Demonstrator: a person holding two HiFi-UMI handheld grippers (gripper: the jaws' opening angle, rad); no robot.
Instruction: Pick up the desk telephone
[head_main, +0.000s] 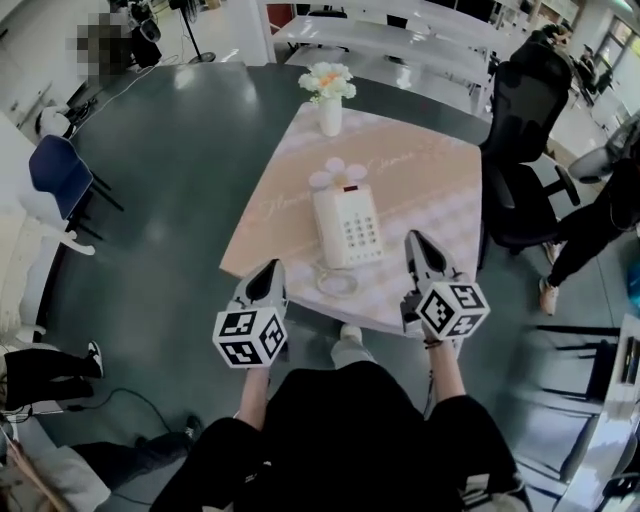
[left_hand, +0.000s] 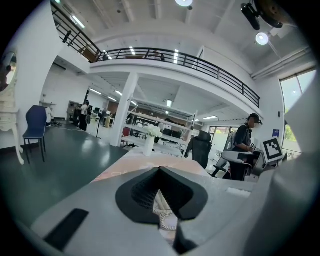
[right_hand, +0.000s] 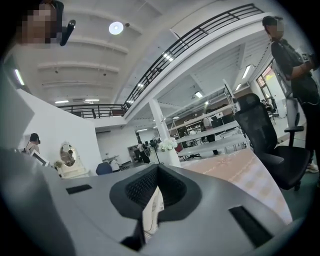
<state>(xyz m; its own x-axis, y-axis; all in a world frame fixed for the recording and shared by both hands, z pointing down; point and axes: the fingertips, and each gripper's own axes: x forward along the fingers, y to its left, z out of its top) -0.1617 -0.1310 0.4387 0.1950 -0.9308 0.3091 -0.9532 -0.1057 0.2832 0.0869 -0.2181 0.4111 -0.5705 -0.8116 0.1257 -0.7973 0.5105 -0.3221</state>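
Currently, one desk telephone (head_main: 347, 226) lies flat at the centre of the head view on one table (head_main: 440, 180) covered with a pale pink cloth. One coiled cord (head_main: 335, 281) loops just below the telephone's lower edge. One white vase (head_main: 329, 112) of flowers stands upright near the table's upper corner, well apart from the telephone.

Two grippers are in view. The left gripper (head_main: 272, 266) sits at the lower left of the telephone, near it but not touching. Its jaws are pressed together with nothing clamped between them. In the left gripper view the cord shows through the gap beneath the jaws.

The right gripper (head_main: 415, 238) sits just beside the telephone's lower right corner, not touching it. Its jaws are likewise closed and empty. In the right gripper view a pale edge of the telephone shows below the jaws.

Each gripper carries one marker cube, two in total. One black office chair (head_main: 520, 140) stands right of the table; one blue chair (head_main: 58, 172) stands at the far left.
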